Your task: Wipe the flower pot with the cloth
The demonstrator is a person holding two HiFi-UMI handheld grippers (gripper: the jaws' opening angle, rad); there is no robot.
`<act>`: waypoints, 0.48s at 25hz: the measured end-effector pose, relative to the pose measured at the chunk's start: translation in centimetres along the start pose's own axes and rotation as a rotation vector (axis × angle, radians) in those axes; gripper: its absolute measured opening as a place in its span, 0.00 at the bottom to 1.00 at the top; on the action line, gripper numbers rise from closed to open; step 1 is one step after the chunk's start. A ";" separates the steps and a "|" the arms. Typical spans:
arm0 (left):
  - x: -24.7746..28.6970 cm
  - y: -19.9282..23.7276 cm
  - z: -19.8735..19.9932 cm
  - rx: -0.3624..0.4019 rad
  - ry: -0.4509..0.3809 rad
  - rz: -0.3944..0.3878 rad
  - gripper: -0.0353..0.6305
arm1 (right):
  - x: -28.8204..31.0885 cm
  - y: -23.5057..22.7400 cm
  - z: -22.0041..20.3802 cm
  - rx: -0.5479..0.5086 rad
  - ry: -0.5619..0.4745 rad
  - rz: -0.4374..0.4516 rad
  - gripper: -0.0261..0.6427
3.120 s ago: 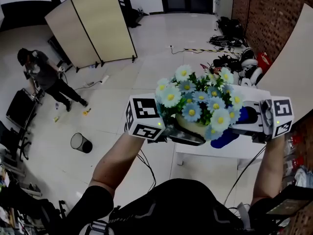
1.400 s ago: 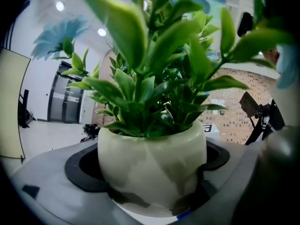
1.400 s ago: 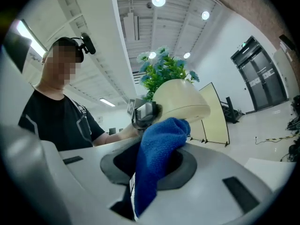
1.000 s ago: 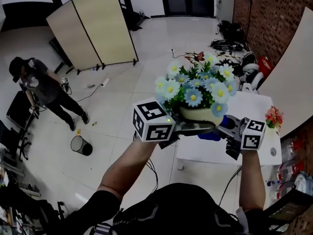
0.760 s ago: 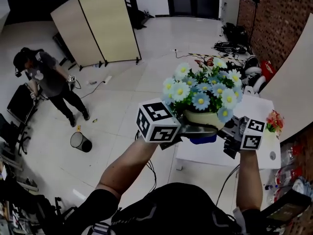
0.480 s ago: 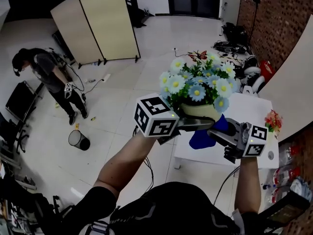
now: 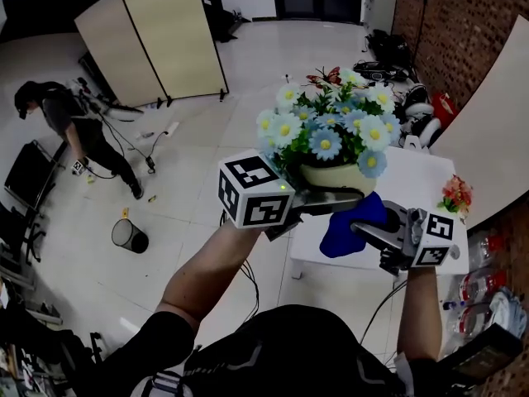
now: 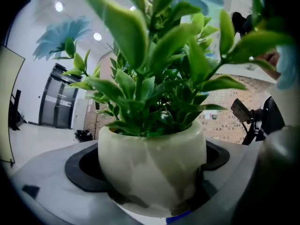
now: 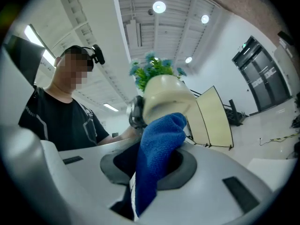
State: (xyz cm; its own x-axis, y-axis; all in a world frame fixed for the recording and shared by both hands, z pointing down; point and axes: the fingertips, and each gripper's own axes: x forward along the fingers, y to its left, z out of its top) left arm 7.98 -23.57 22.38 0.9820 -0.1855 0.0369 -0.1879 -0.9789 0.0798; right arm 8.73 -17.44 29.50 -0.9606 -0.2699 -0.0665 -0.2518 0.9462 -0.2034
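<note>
A cream flower pot (image 7: 335, 176) with blue and white daisies (image 7: 326, 131) is held up in the air, and my left gripper (image 7: 324, 197) is shut on its body. In the left gripper view the pot (image 8: 152, 165) fills the space between the jaws under green leaves. My right gripper (image 7: 370, 231) is shut on a blue cloth (image 7: 347, 226), which hangs just below the pot's base on its right side. From the right gripper view the cloth (image 9: 157, 149) rises up to the pot's underside (image 9: 166, 100) and appears to touch it.
Below the pot stands a white table (image 7: 413, 188) with a small red flower arrangement (image 7: 453, 195) on it. A beige folding screen (image 7: 153, 40), a person (image 7: 66, 118) and a waste bin (image 7: 128, 236) are on the floor at left. A brick wall (image 7: 463, 23) runs along the right.
My right gripper has brought the blue cloth from behind the pot's right side down and forward, under its base. The left gripper keeps hold of the pot.
</note>
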 end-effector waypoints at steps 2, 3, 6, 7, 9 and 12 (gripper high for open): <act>-0.2 -0.7 0.5 0.007 -0.007 -0.025 0.92 | 1.5 -1.9 -0.6 0.008 0.010 -0.055 0.15; -0.3 -1.1 0.8 0.009 -0.012 -0.040 0.92 | 2.5 -2.8 -0.7 -0.003 0.010 -0.073 0.15; -0.5 -1.9 1.4 0.003 -0.018 -0.073 0.92 | 5.6 -4.4 0.1 -0.025 -0.012 -0.097 0.15; -0.6 -2.1 1.4 0.001 -0.018 -0.078 0.92 | 6.5 -4.4 0.6 -0.021 -0.027 -0.095 0.15; -0.8 -2.1 1.5 0.006 -0.010 -0.071 0.92 | 7.7 -3.8 1.7 -0.015 -0.062 -0.075 0.15; -1.0 -1.9 1.4 0.025 -0.003 -0.042 0.92 | 8.2 -2.1 2.3 -0.016 -0.083 -0.025 0.15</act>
State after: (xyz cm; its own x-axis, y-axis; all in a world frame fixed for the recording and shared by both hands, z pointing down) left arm 7.38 -21.67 20.77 0.9891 -0.1439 0.0313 -0.1455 -0.9877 0.0564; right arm 1.69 -22.05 27.14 -0.9410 -0.3069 -0.1422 -0.2783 0.9414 -0.1905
